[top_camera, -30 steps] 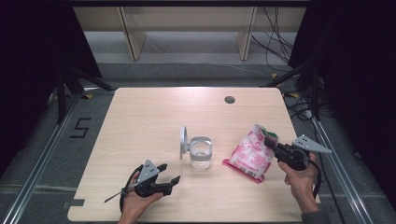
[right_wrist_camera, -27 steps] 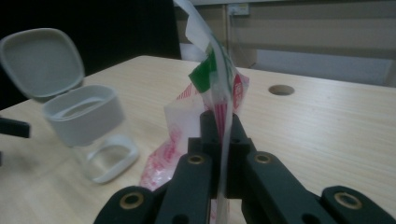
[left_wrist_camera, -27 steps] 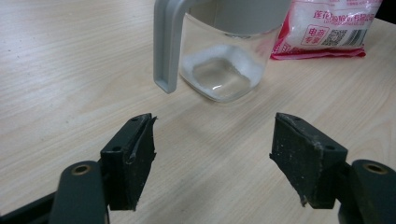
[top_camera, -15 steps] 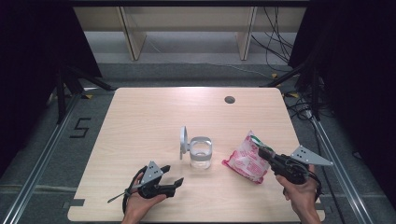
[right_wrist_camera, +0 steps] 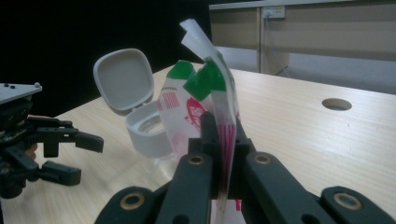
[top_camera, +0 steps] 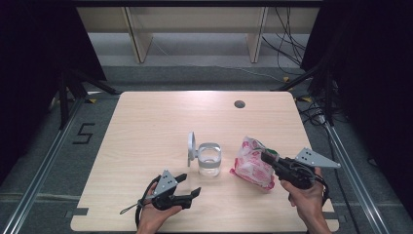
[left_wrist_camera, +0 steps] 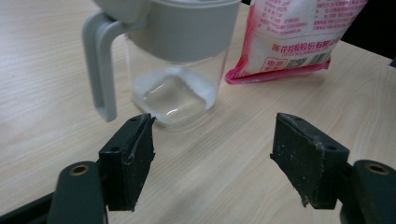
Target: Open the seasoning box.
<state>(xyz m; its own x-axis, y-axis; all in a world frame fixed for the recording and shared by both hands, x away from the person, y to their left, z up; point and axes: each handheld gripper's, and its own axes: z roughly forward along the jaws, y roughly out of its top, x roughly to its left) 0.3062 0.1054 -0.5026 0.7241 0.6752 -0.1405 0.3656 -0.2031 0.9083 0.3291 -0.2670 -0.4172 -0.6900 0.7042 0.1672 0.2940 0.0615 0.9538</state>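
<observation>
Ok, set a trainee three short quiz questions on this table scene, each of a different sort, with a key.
1. True or false: the lid of the clear jar stands open.
2. What does the right tool grip: A the jar's handle, B the pink-and-white bag, C nothing?
3. How do the jaws of the left tool stand?

Key:
1. True.
2. B; its jaws pinch the bag's edge.
3. Apart, with nothing between them, pointing at the jar.

Both hand-held grippers are black, each topped with a grey three-cornered plate; the left gripper [top_camera: 187,186] trails a looping black cable, the right gripper [top_camera: 265,157] shows brass-ringed pivot holes, and the left's jaw pads look worn and chipped
</observation>
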